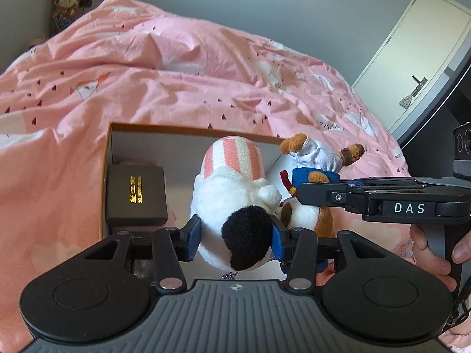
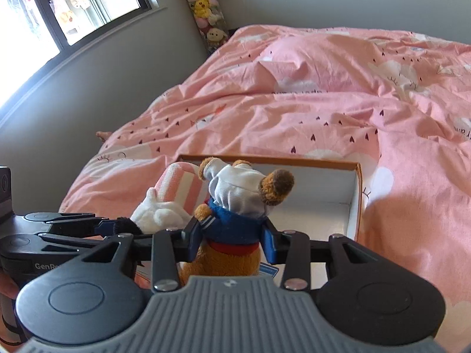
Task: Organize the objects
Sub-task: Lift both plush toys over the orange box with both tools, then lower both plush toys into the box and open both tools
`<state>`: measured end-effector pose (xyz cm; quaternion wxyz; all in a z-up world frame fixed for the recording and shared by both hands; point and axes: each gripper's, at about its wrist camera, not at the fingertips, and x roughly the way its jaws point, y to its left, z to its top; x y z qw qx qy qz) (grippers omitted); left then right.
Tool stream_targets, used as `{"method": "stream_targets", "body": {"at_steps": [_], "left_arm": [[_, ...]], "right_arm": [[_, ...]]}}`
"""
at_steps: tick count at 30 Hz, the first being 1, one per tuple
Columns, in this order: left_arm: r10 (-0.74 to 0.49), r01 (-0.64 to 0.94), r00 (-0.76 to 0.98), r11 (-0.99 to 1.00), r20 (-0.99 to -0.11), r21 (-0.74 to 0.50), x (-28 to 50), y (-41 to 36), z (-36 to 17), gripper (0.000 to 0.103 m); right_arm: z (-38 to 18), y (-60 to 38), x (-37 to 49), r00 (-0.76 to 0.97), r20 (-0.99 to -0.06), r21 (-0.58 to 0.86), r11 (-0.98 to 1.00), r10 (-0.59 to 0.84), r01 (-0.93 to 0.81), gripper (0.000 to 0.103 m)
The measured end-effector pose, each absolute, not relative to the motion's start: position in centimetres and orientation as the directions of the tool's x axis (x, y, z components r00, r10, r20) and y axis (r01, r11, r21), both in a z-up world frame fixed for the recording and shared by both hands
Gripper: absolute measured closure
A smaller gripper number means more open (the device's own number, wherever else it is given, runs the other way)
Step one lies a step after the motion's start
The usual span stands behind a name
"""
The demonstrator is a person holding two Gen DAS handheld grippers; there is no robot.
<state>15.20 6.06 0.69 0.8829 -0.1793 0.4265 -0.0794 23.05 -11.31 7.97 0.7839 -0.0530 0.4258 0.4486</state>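
- The bed (image 1: 176,67) fills most of the room, spread with a rumpled pink duvet printed with small dark hearts; grey walls stand behind it.
- A window (image 2: 73,8) shows at 10 o'clock in the right wrist view, and a white door (image 1: 418,53) with a dark handle sits at 2 o'clock in the left wrist view.
- A tall column of stuffed toys (image 2: 206,8) stands in the corner by the head of the bed.
- An open orange-rimmed box (image 1: 117,135) with a white inside lies on the duvet; a black case (image 1: 135,195) with gold lettering rests against its left wall.
- The left gripper (image 1: 235,235) is held low over the box, its blue-padded jaws closed on the head of a white plush (image 1: 235,188) with a black patch and a pink-striped body, which tips away into the box.
- The right gripper (image 2: 232,238) comes in from 3 o'clock, just beside the left one, jaws clamped on the blue-jacketed middle of a brown plush dog (image 2: 235,203) in white trousers, held feet up over the box.
- The person's right hand (image 1: 435,253) wraps that gripper's handle.
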Motion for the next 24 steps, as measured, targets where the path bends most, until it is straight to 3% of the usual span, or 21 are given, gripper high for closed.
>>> {"method": "stream_targets", "body": {"at_steps": [9, 24], "left_arm": [[-0.302, -0.098, 0.509, 0.91, -0.806, -0.403, 16.7, 6.5, -5.2, 0.05], [-0.284, -0.16, 0.432, 0.91, -0.856, -0.383, 17.3, 7.3, -7.8, 0.048]], "right_arm": [[-0.1, -8.7, 26.3, 0.113, -0.826, 0.325, 0.63, 0.553, -0.706, 0.059], [-5.4, -5.2, 28.0, -0.035, -0.899, 0.311, 0.582, 0.436, -0.751, 0.059]]}}
